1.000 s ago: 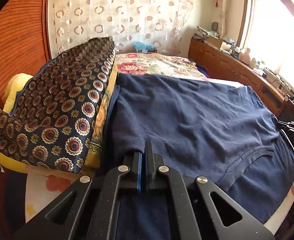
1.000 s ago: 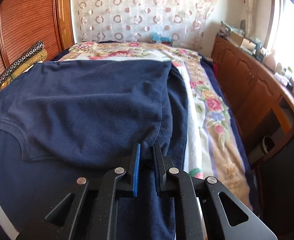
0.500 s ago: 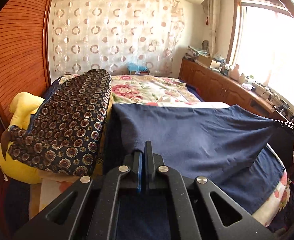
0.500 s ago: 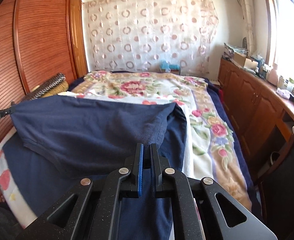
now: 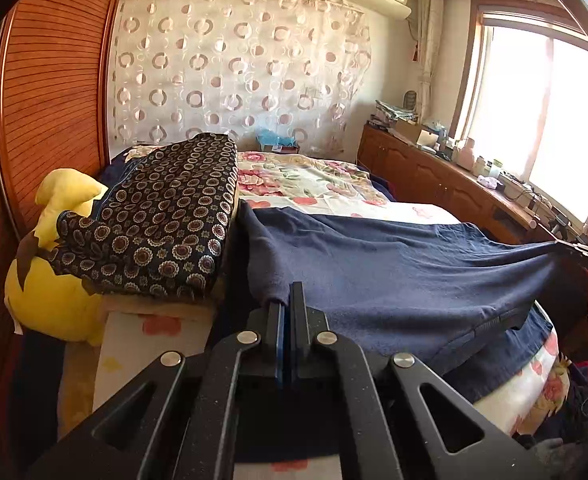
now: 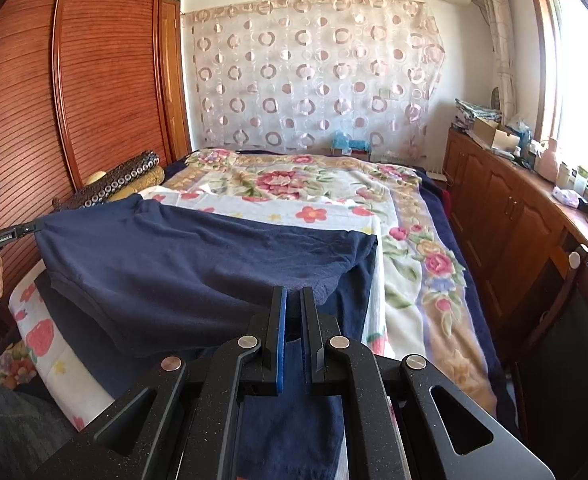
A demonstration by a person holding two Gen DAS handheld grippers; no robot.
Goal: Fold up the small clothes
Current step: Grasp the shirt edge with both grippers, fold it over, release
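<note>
A navy blue T-shirt (image 5: 394, 272) hangs stretched between my two grippers above the bed; it also shows in the right wrist view (image 6: 197, 264). My left gripper (image 5: 285, 300) is shut on one edge of the shirt. My right gripper (image 6: 291, 300) is shut on the other edge, with cloth hanging down between its fingers. The right gripper shows at the far right of the left wrist view (image 5: 586, 254), and the left gripper at the far left of the right wrist view (image 6: 9, 234). The shirt's far part still rests on the bed.
The bed carries a floral blanket (image 6: 422, 248). A dark patterned pillow (image 5: 165, 216) and a yellow plush (image 5: 53, 296) lie by the wooden wardrobe (image 6: 93, 100). A wooden cabinet (image 6: 514, 216) with clutter runs under the window.
Both grippers have risen and pulled back, lifting the near edge of the shirt off the bed and stretching it taut between them.
</note>
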